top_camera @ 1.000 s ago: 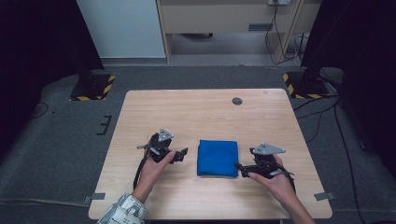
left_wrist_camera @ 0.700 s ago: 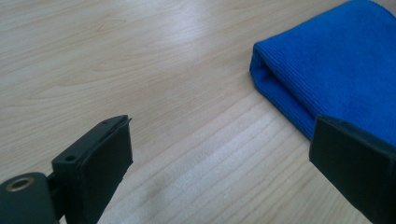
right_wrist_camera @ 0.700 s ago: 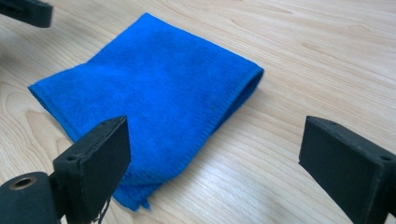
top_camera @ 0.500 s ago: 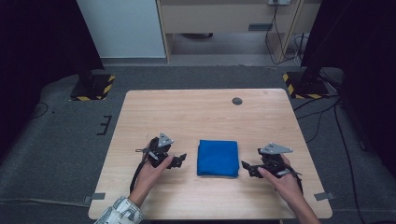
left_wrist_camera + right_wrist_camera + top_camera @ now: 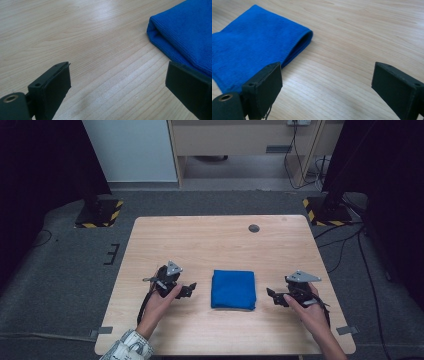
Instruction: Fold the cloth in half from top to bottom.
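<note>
Solid bright blue for the folded cloth (image 5: 233, 289), pale wood grain with fine streaks on the tabletop (image 5: 210, 237), matte black on the fingers (image 5: 53, 86), yellow-and-black hazard stripes on the floor bases (image 5: 100, 214).

Light wooden table (image 5: 220, 237) on grey carpet (image 5: 60, 280), dark curtains (image 5: 45, 165) beside.

Both grippers have drawn away from the folded blue cloth (image 5: 233, 289). The right gripper (image 5: 273, 296) has moved outward toward the table's right edge; the left gripper (image 5: 190, 290) has shifted slightly, apparently toward the person. Jaws of both stand spread.
</note>
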`<action>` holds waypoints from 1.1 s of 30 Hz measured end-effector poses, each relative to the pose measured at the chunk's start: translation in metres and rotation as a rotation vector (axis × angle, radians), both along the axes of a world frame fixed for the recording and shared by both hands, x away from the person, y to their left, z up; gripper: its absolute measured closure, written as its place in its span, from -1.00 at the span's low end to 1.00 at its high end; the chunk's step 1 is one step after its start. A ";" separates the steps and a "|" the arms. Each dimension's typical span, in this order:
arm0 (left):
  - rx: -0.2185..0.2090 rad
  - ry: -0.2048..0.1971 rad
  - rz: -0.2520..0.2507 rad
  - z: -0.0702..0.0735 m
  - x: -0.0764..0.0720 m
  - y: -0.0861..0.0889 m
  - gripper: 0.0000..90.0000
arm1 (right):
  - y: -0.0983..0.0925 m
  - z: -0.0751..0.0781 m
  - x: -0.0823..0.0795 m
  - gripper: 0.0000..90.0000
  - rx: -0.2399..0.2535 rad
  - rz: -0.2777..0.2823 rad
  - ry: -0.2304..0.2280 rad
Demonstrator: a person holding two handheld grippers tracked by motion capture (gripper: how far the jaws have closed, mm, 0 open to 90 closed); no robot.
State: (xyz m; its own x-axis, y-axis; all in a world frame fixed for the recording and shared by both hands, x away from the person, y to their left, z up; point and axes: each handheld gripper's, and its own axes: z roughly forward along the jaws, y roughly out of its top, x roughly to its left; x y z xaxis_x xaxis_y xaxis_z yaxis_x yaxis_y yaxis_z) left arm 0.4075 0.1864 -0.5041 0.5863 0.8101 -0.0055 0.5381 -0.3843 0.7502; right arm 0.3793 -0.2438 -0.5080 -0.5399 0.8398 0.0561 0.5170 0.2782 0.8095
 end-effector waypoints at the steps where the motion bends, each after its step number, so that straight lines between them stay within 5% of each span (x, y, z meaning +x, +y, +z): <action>1: 0.004 0.000 0.000 0.000 0.000 0.000 -0.88 | -0.002 0.000 0.001 -0.78 0.002 -0.007 0.000; 18: 0.028 -0.013 0.047 0.001 0.017 0.015 -0.88 | -0.015 0.004 0.023 -0.80 -0.017 -0.080 -0.015; 24: 0.036 -0.006 0.070 0.002 0.034 0.024 -0.88 | -0.015 0.002 0.045 -0.80 -0.012 -0.106 0.010; 33: 0.075 0.055 0.098 -0.011 0.057 0.032 -0.88 | -0.014 -0.006 0.073 -0.77 -0.008 -0.126 0.084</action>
